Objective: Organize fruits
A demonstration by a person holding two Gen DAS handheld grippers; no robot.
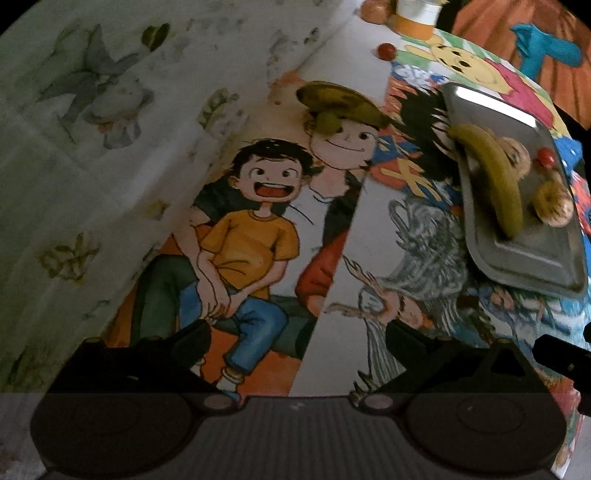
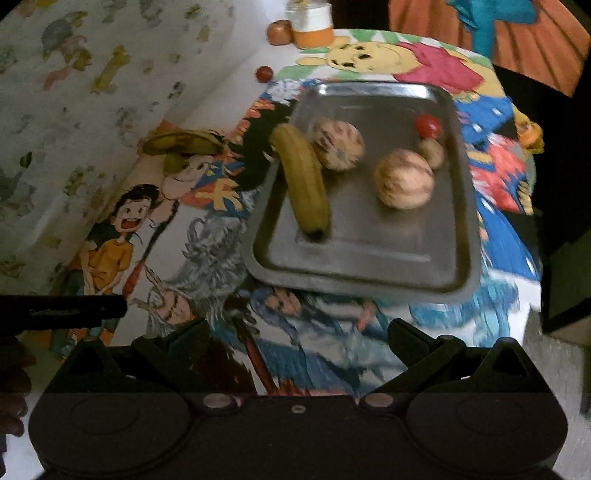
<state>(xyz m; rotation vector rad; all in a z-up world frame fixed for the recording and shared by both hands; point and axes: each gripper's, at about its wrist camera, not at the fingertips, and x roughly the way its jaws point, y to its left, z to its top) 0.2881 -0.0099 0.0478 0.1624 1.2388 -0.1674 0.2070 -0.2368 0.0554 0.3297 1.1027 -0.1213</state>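
A steel tray [image 2: 369,266] lies on the cartoon-print cloth; it also shows at the right of the left wrist view [image 1: 535,273]. On it lie a banana [image 2: 304,181], two round striped fruits [image 2: 338,146] [image 2: 404,179], a small brown fruit [image 2: 432,153] and a red cherry tomato [image 2: 428,125]. Off the tray, a second banana [image 2: 181,144] with a green fruit [image 2: 173,162] under it lies on the cloth, as does a red tomato [image 2: 264,74]. My left gripper [image 1: 297,343] and right gripper [image 2: 299,339] are open and empty, both above the cloth short of the tray.
An orange-and-white cup [image 2: 312,22] and a brown round fruit [image 2: 279,32] stand at the table's far edge. A patterned white curtain [image 2: 74,92] hangs at the left. The table drops off at the right edge [image 2: 532,258]. The left gripper's finger shows as a dark bar [image 2: 62,312].
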